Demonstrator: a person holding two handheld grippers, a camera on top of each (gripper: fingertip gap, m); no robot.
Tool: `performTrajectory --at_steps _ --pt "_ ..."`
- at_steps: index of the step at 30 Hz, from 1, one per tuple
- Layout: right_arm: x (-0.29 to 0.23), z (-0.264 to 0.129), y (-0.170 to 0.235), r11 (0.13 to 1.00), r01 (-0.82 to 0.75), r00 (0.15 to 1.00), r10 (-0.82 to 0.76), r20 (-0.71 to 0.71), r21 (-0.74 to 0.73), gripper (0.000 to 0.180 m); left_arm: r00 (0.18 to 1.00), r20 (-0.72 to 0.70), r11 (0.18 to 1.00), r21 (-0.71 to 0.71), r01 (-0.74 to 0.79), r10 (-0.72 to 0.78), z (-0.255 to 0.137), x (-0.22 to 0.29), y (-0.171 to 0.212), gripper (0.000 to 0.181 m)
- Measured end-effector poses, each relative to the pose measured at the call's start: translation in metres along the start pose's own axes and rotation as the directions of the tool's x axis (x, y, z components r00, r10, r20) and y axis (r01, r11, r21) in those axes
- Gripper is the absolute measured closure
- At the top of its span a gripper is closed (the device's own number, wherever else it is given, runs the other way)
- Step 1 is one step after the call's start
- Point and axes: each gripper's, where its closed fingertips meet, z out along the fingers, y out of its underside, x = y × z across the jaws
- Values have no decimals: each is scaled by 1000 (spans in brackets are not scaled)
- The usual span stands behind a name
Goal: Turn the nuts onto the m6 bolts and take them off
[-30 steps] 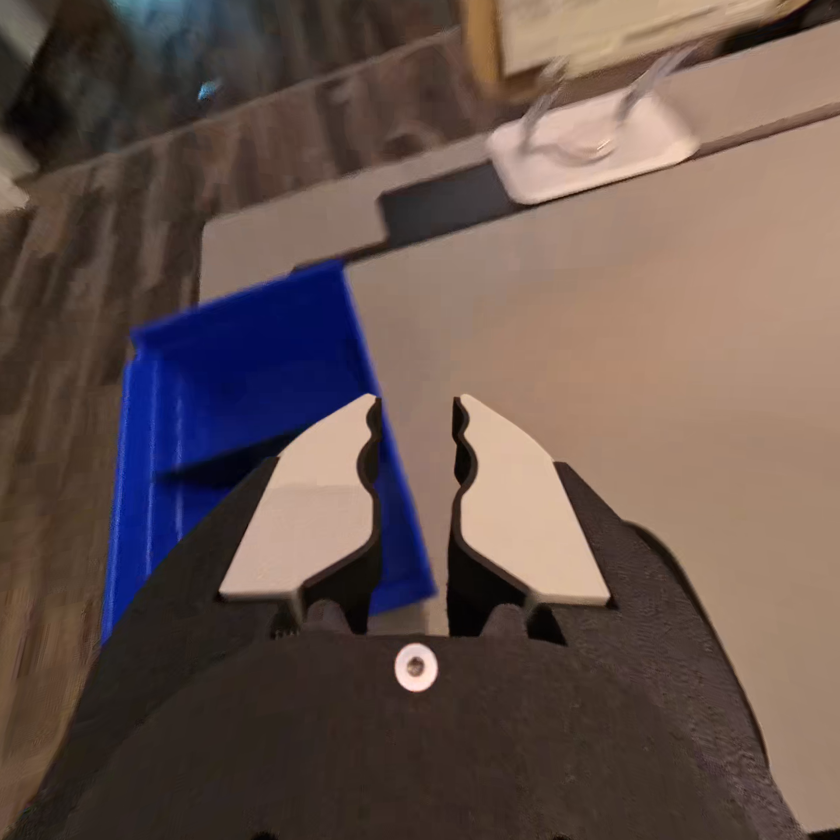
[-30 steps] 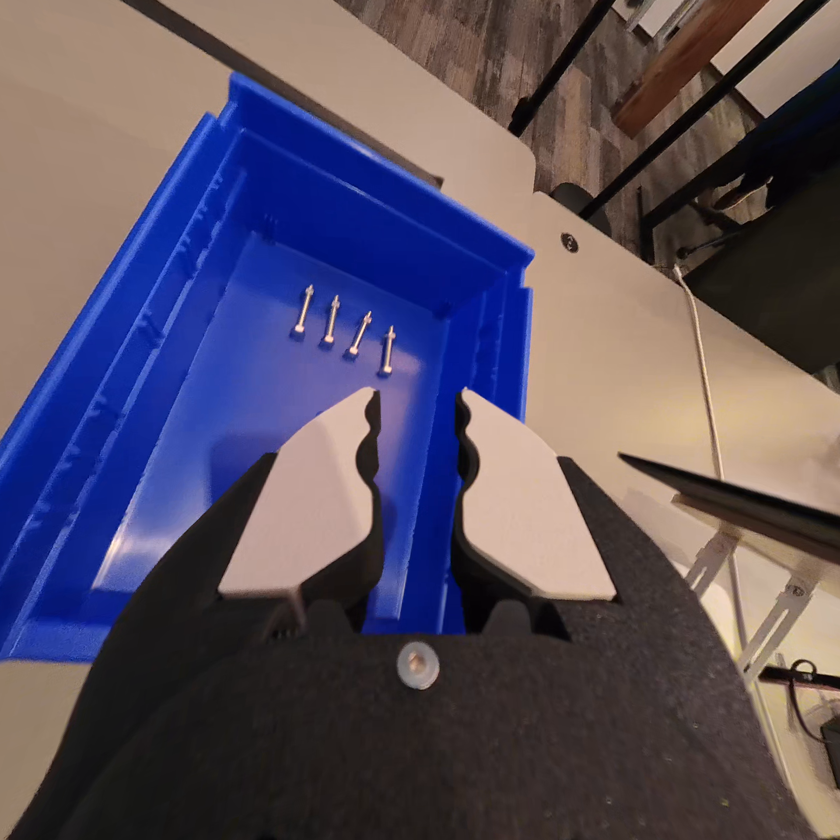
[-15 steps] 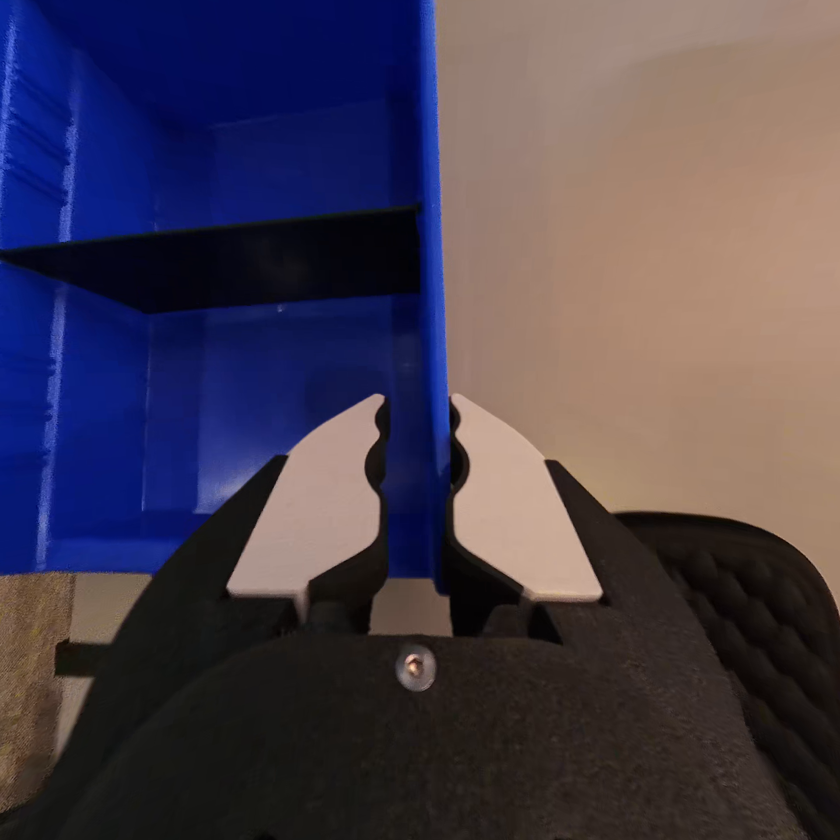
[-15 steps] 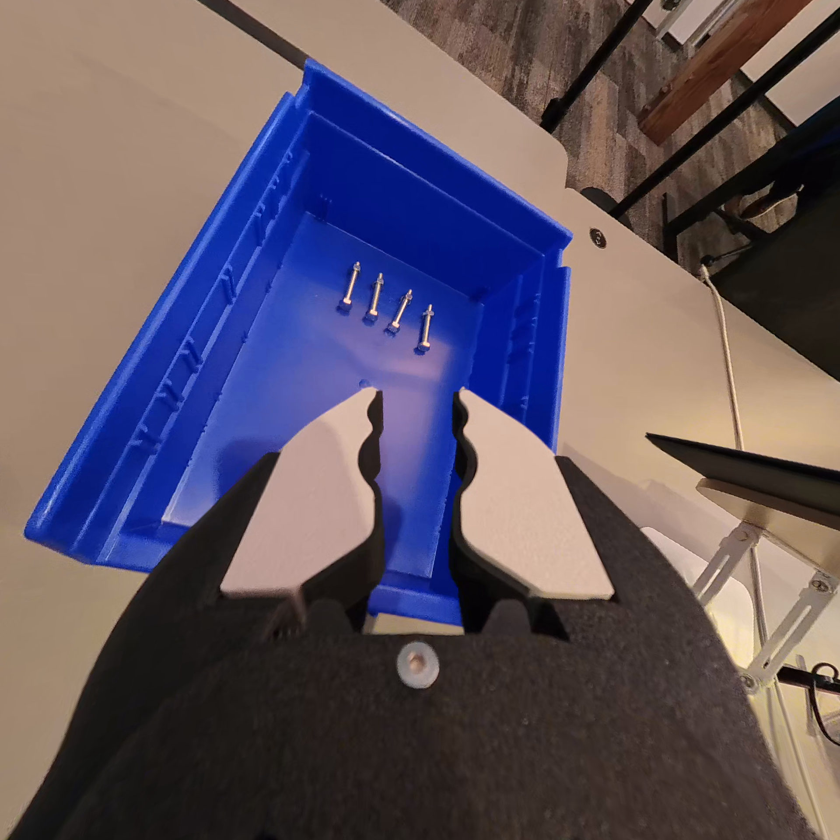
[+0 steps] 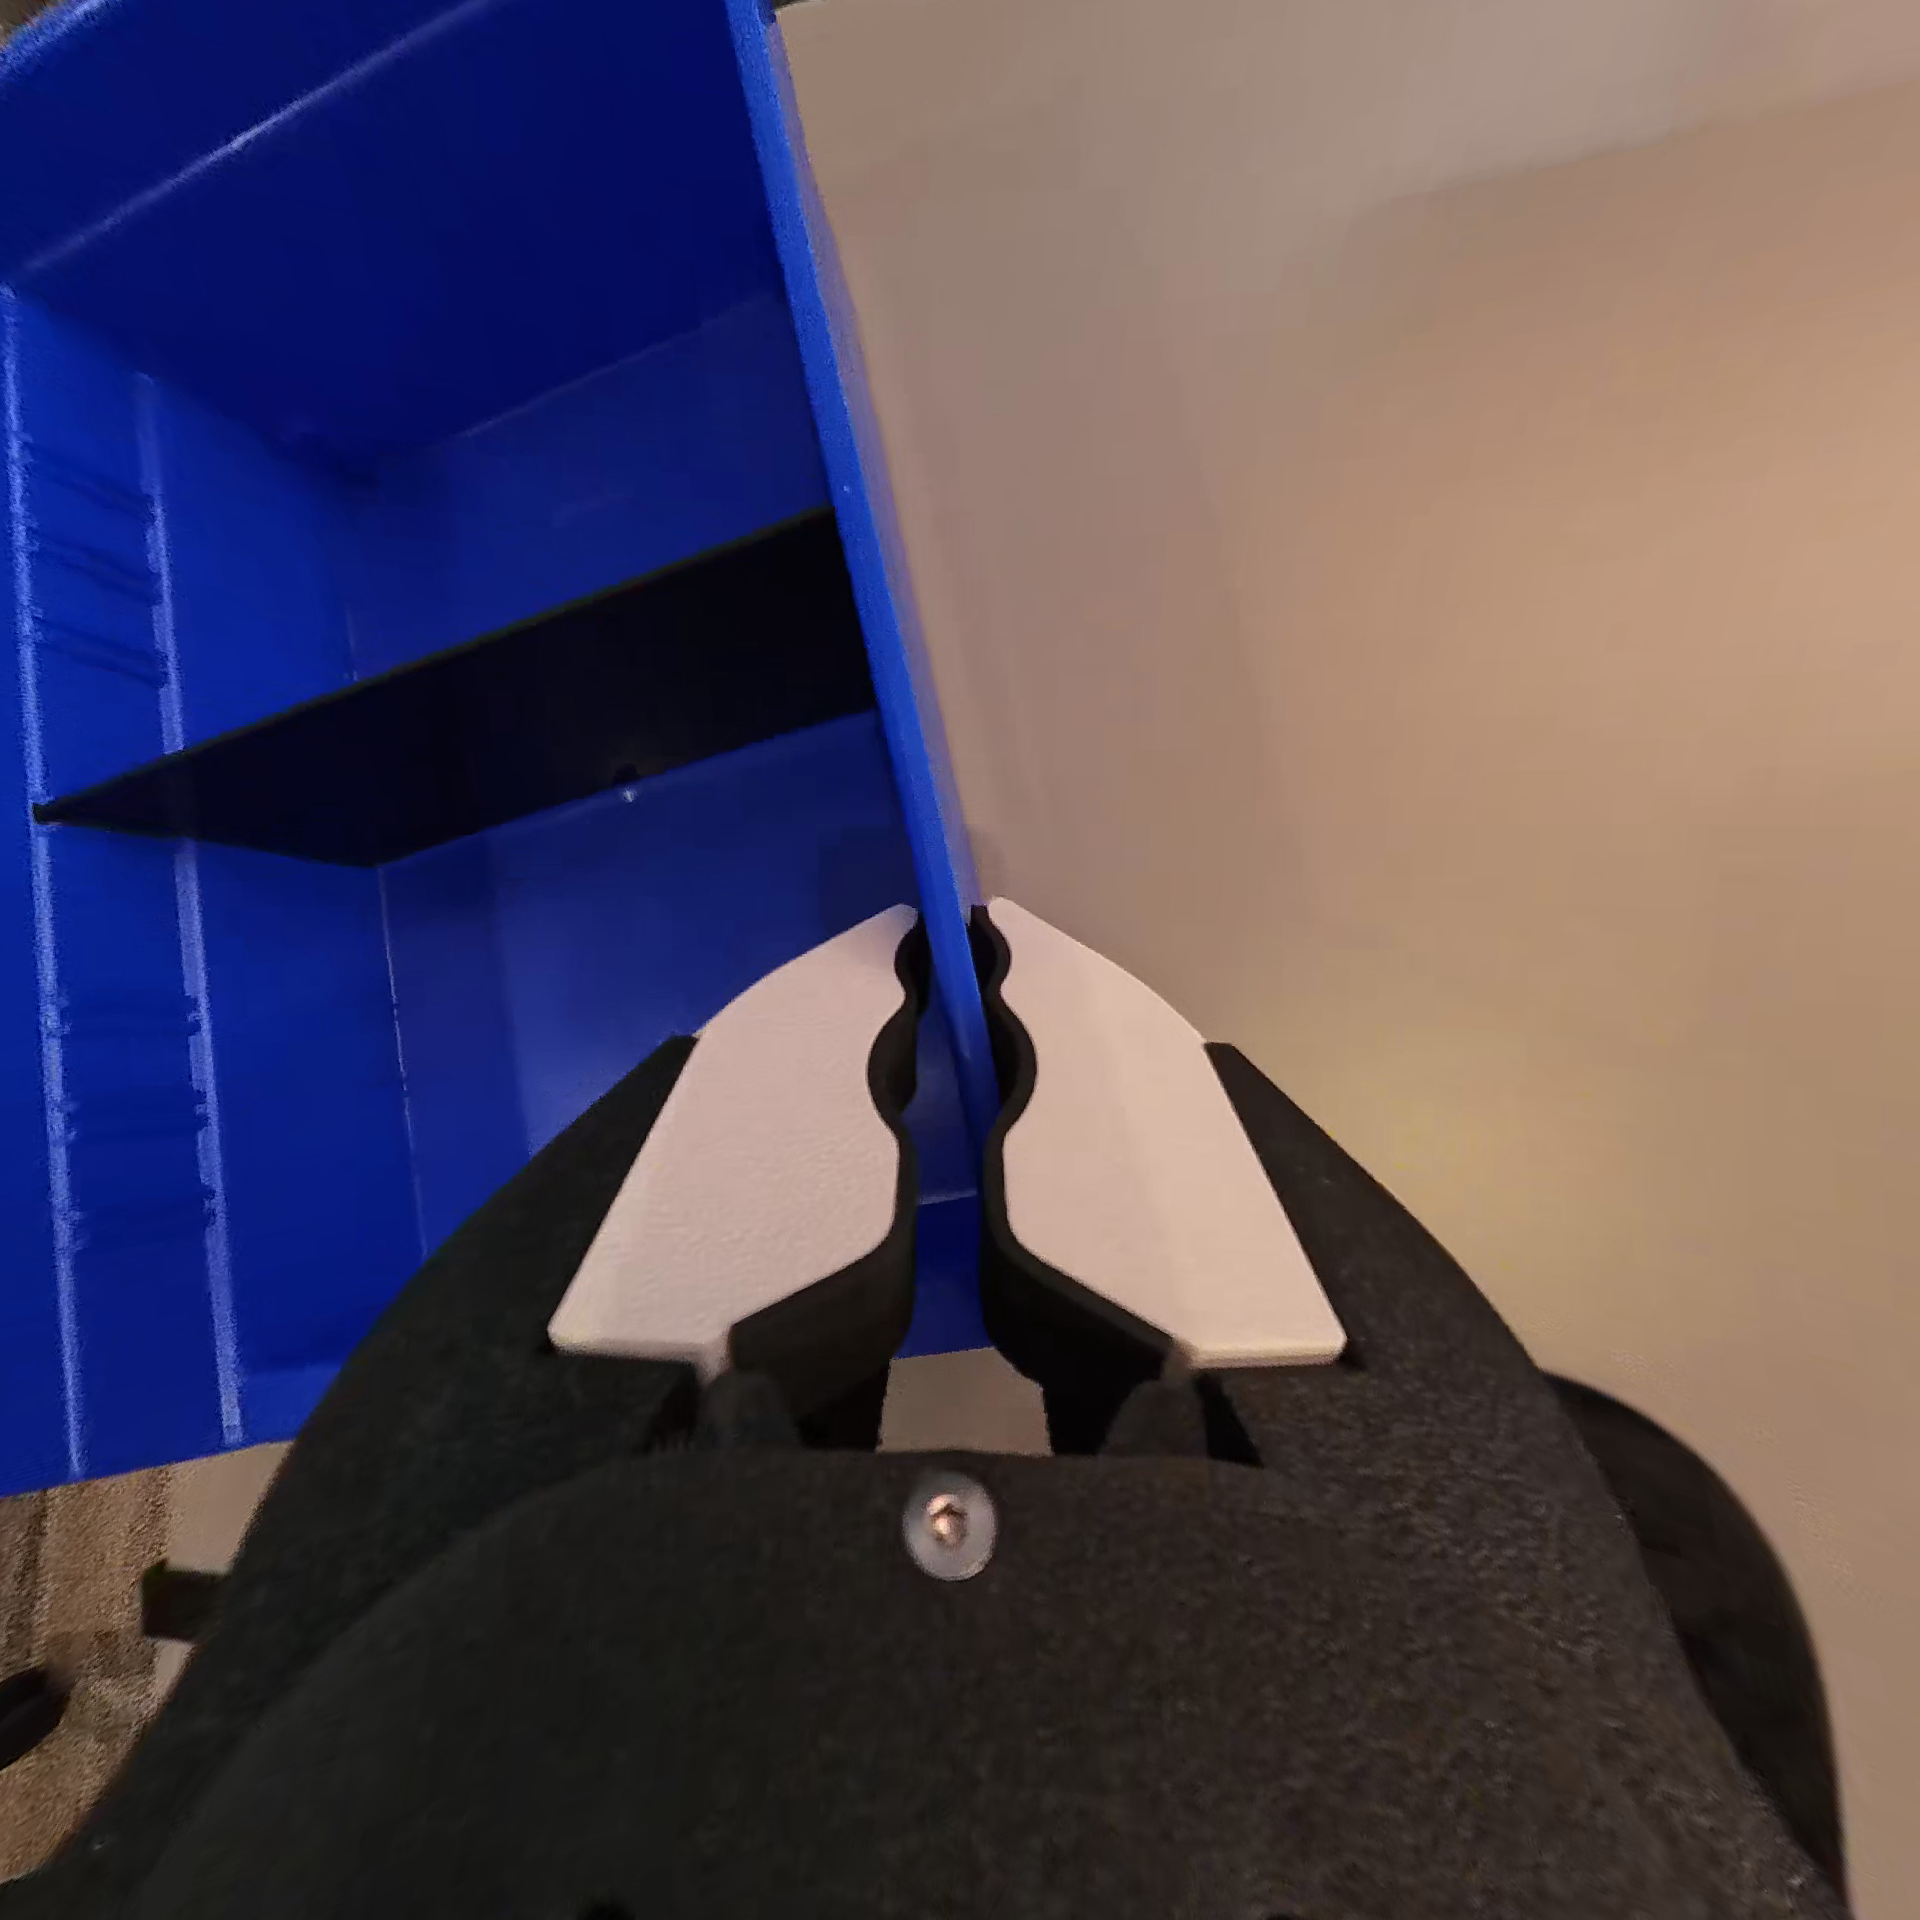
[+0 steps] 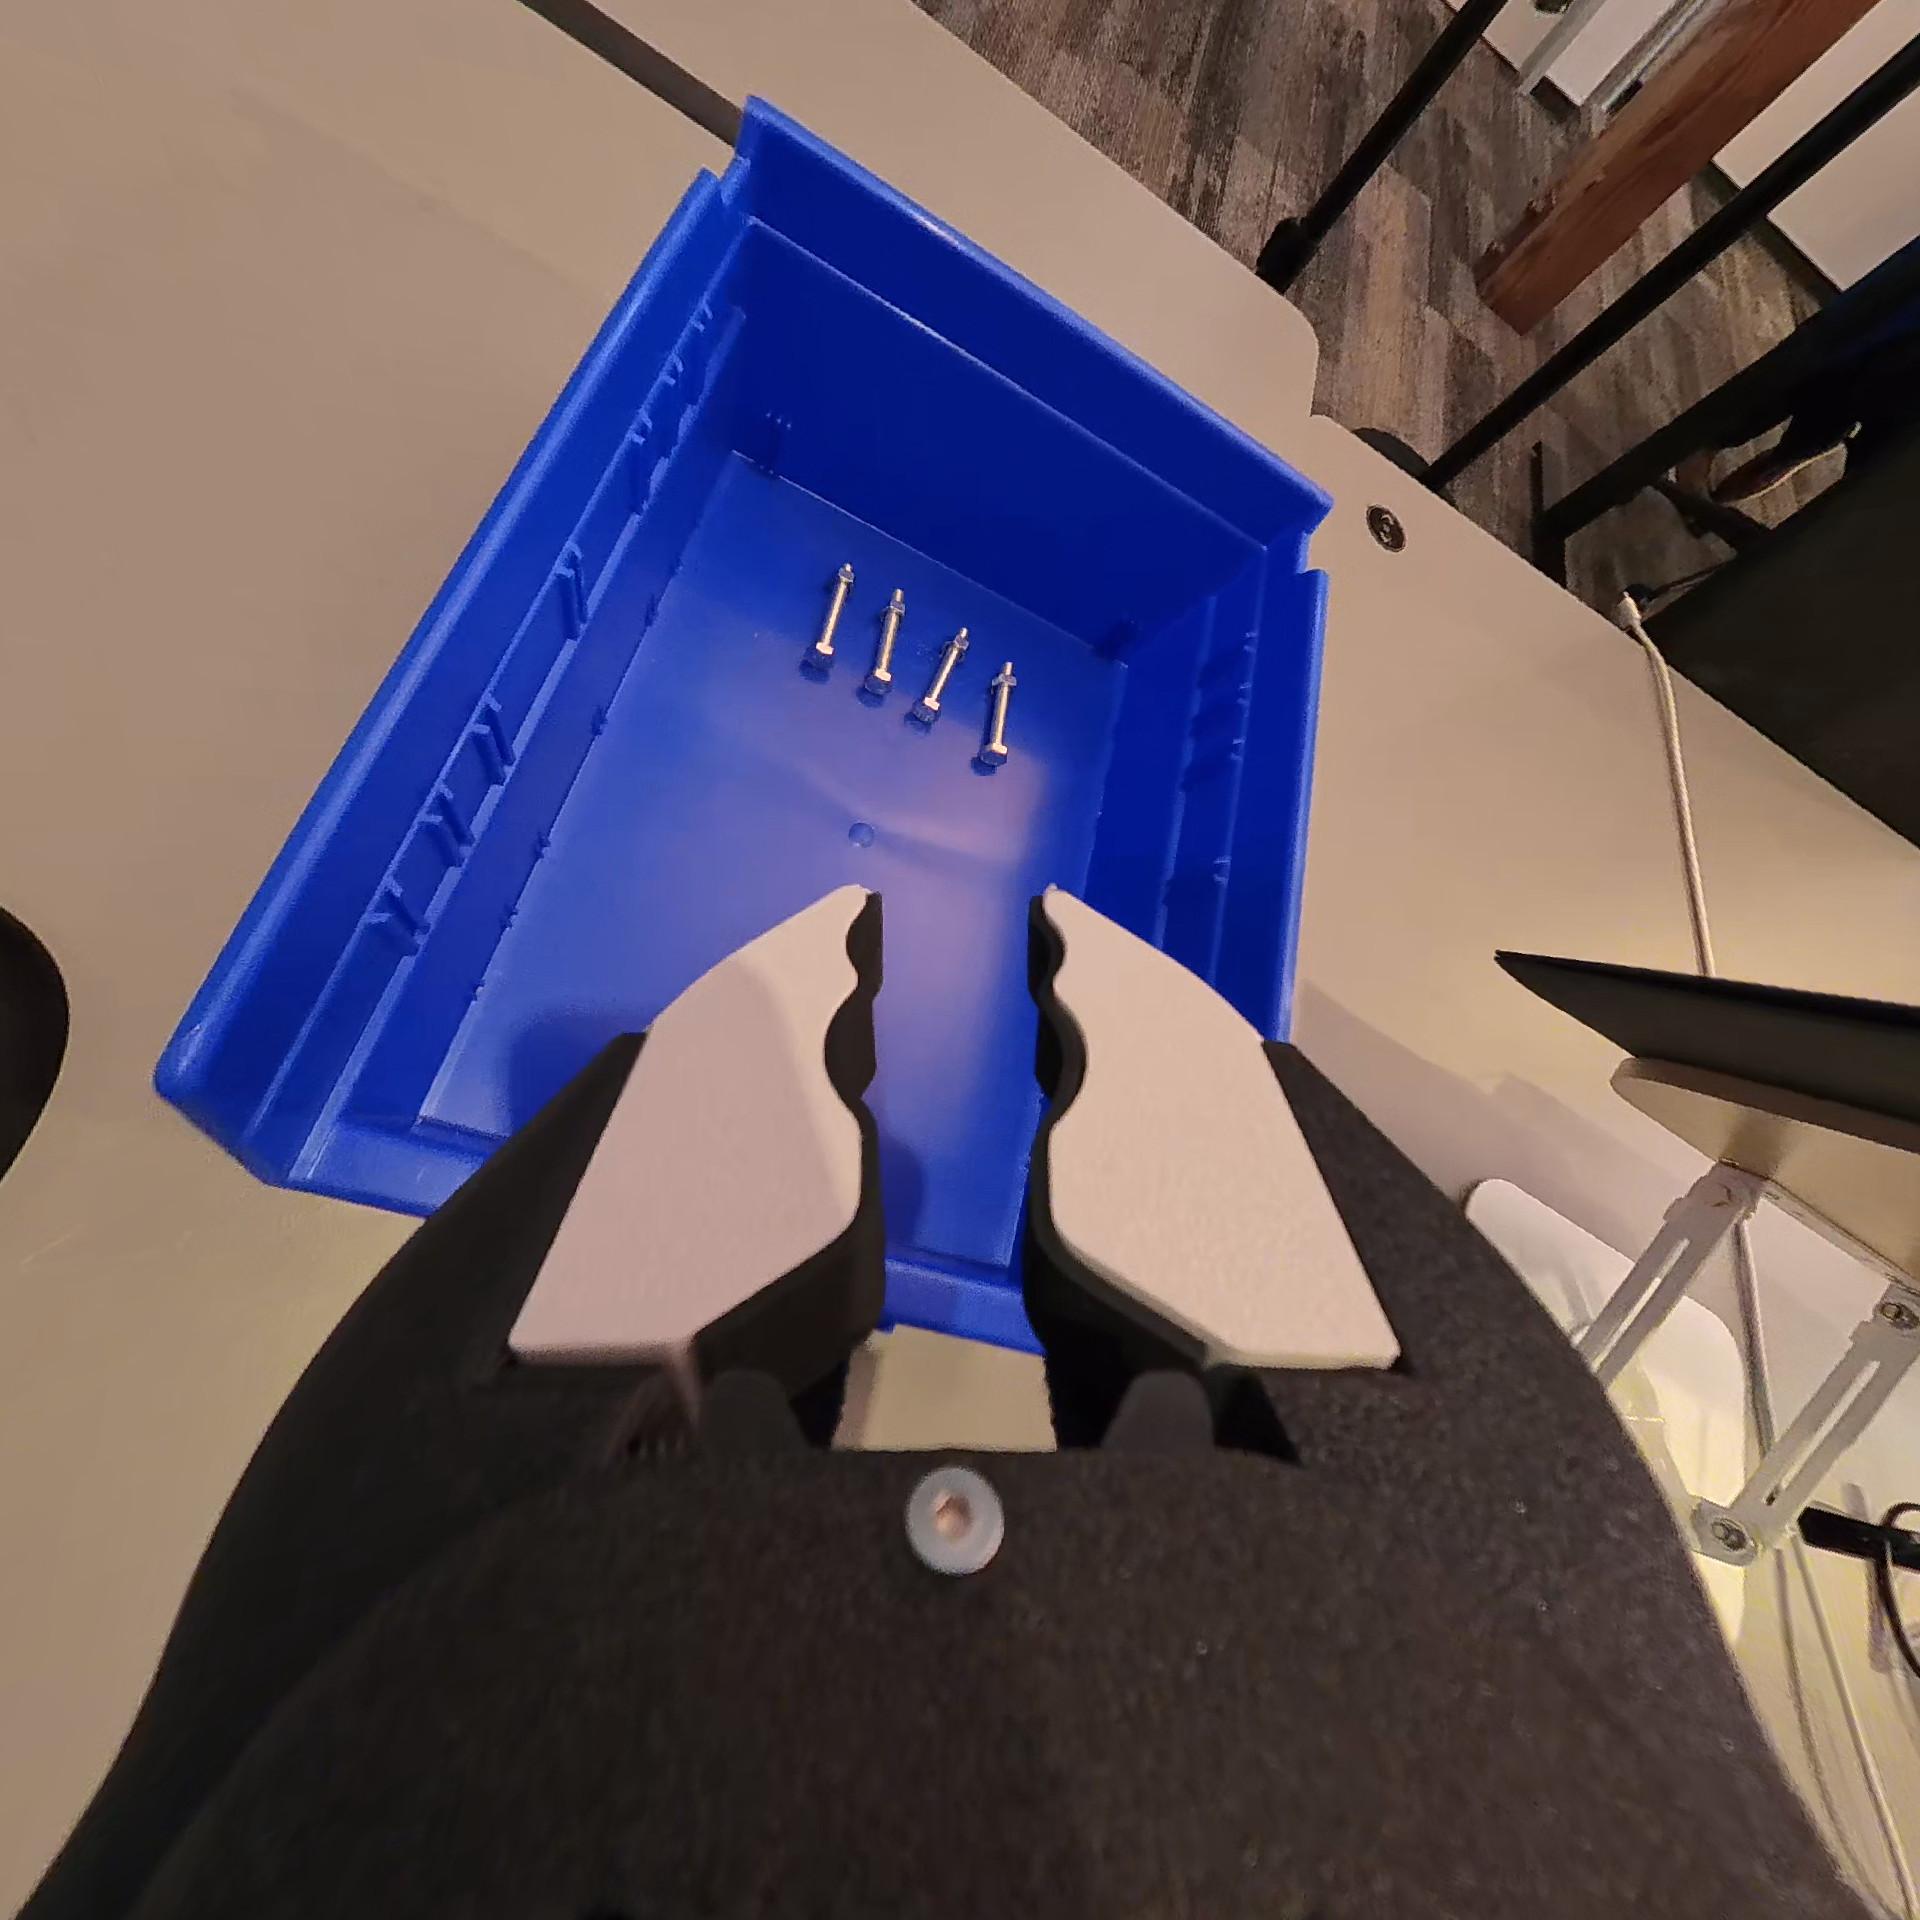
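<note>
My left gripper (image 5: pixel 945 914) is shut on the right side wall (image 5: pixel 831 416) of a blue bin (image 5: pixel 416 520) that has a black divider (image 5: pixel 468 748) across it. One finger is inside the bin and one outside. No nuts show in this bin. My right gripper (image 6: pixel 954 899) is open and empty above the near end of a second blue bin (image 6: pixel 436 727). Several silver bolts (image 6: pixel 904 665) lie side by side on that bin's floor near its far end, well ahead of the fingertips.
Both bins sit on a beige table (image 6: pixel 312 312). A tablet on a white metal stand (image 6: pixel 1766 1091) and a white cable (image 6: pixel 1673 727) are right of the bolt bin. A black chair (image 5: pixel 1766 1558) shows at the left view's lower right. Spacing between my two grippers at the tips: around 80 centimeters.
My left gripper swung over to the divided bin and closed on its right wall, which now looks tilted. My right gripper pulled back from the bolts and stayed open.
</note>
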Motion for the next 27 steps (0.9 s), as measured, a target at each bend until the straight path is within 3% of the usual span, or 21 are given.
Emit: performTrajectory --at_steps 11,19,23,27 --pt "-8 -6 8 1000 -17 998 19 52 -26 154 994 -90 997 47 -55 60 -13 116 -31 174" --pt "3 -8 -13 993 -99 991 104 82 -62 153 982 -133 987 102 -123 137 -38 209 -37 174" --pt "41 12 -21 976 -173 978 186 94 -135 148 970 -157 978 121 -167 185 -52 249 -36 173" --pt "80 51 0 931 -211 966 245 83 -299 146 954 -206 972 138 -192 218 -64 288 -35 170"
